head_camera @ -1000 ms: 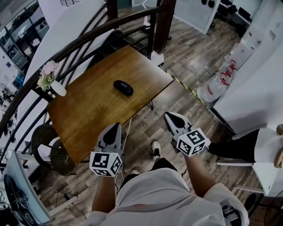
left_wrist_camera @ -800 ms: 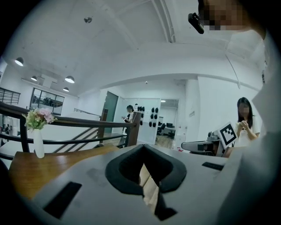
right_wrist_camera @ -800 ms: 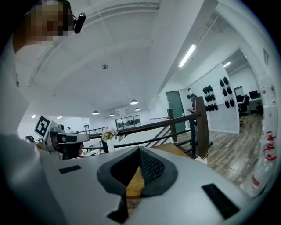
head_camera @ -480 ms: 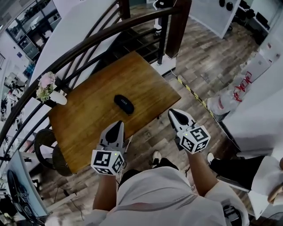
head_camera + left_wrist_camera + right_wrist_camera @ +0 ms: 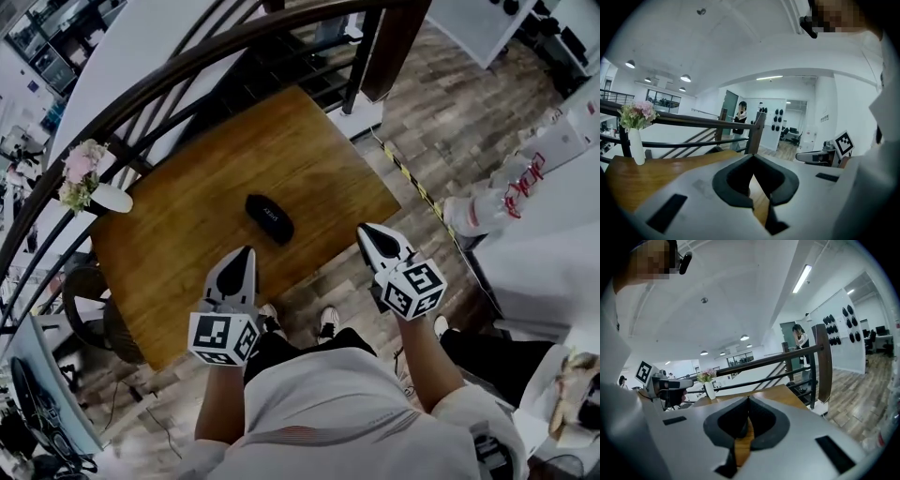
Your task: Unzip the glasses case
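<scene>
Left hand-held gripper (image 5: 244,255) and right hand-held gripper (image 5: 369,232) were both pinched shut, empty. Unpinned, the glasses case (image 5: 269,217) could've skidded across the tabletop (image 5: 178,253).

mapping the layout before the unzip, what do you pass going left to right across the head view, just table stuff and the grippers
vase of flowers → left gripper → glasses case → right gripper

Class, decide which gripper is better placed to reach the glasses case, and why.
Probably the left gripper: its tip is over the table, nearer the glasses case than the right gripper.
</scene>
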Demonstrator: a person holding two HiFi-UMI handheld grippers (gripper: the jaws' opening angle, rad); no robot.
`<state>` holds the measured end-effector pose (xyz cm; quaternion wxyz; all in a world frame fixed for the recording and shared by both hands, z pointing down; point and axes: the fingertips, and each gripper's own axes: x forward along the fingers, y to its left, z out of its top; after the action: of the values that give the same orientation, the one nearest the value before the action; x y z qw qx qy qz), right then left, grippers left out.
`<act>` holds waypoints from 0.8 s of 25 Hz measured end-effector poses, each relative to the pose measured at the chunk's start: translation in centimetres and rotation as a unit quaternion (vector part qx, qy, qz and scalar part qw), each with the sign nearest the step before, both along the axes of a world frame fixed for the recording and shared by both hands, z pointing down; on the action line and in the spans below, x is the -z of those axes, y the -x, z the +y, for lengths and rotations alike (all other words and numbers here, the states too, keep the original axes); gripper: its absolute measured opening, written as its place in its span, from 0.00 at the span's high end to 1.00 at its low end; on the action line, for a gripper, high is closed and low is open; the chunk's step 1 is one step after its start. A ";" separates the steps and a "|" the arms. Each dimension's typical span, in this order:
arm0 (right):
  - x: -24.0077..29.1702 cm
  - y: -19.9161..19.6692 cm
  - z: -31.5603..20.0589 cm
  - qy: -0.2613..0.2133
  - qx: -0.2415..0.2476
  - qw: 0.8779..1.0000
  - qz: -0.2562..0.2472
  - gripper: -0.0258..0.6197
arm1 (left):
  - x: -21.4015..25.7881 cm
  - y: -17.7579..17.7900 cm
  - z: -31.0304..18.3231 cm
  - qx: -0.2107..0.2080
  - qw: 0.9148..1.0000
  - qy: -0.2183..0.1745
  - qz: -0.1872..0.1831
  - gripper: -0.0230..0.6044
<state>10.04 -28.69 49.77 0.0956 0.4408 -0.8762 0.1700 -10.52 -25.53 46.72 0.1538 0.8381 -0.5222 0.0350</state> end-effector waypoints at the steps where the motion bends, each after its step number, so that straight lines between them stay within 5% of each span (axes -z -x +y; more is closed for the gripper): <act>1: -0.1 0.9 -0.5 0.002 -0.005 1.000 0.005 0.88 | -0.4 0.8 -0.7 -0.006 1.000 0.003 0.003 0.94; 12: -3.9 8.0 -3.3 0.056 -0.032 0.997 0.033 0.87 | -3.5 6.2 -4.5 -0.060 0.997 0.036 0.016 0.94; 20: -10.5 11.4 -4.2 0.132 0.025 0.987 0.083 0.51 | -4.9 7.7 -3.8 -0.045 0.997 0.057 0.025 0.94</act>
<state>-1.36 -32.84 60.32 0.2293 0.4151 -0.8456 0.2450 -18.25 -29.30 51.65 0.2123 0.8512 -0.4773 0.0508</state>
